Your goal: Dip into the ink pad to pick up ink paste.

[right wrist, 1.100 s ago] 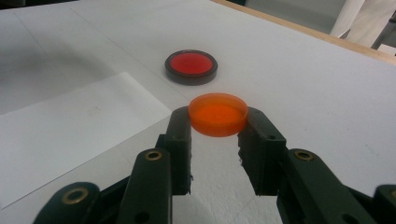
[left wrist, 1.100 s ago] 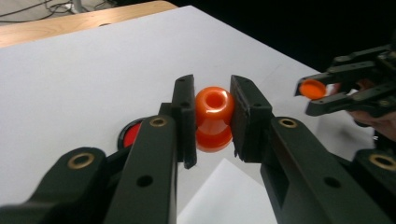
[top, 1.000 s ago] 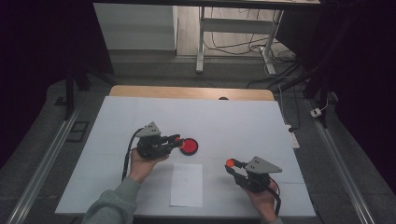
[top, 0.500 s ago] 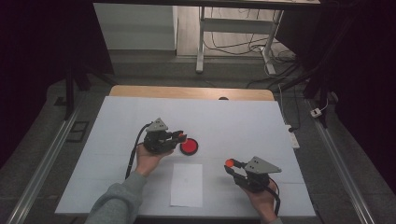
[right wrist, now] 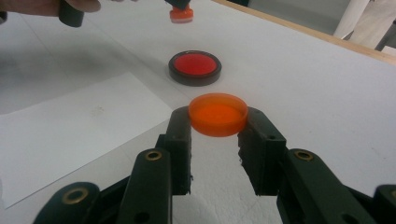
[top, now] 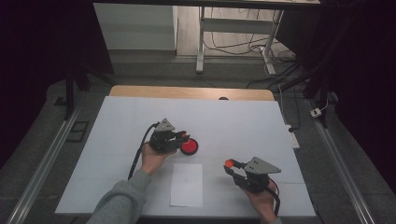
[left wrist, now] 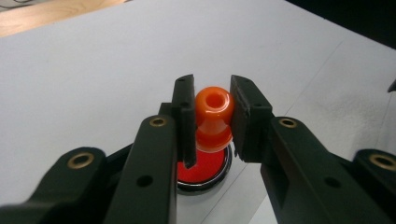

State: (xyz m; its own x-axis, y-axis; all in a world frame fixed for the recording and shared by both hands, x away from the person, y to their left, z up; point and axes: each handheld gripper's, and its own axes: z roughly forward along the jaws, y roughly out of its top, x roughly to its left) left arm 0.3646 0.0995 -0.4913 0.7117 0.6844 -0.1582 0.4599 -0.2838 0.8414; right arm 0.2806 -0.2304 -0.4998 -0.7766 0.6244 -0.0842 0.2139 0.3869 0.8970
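Observation:
A round black tin with a red ink pad (top: 189, 146) lies on the white table (top: 243, 121). My left gripper (top: 183, 136) hovers at the tin's left edge, shut on an orange stamp with a knob handle (left wrist: 214, 116). The stamp hangs just above the red pad (left wrist: 205, 169). Nearer the front right, my right gripper (top: 229, 164) is shut on a flat round orange lid (right wrist: 218, 113), held level off the table. From the right gripper view the tin (right wrist: 194, 66) lies ahead, with the stamp (right wrist: 180, 14) above and beyond it.
A white paper sheet (top: 187, 184) lies flat near the front edge, between both hands; it is also visible as the paper (right wrist: 70, 135) left of the right jaws. A wooden strip (top: 187, 92) borders the table's far edge. Metal rails run along both sides.
The left hand has carried the stamp rightward and slightly down, closer over the red pad. The right hand and its lid have stayed put.

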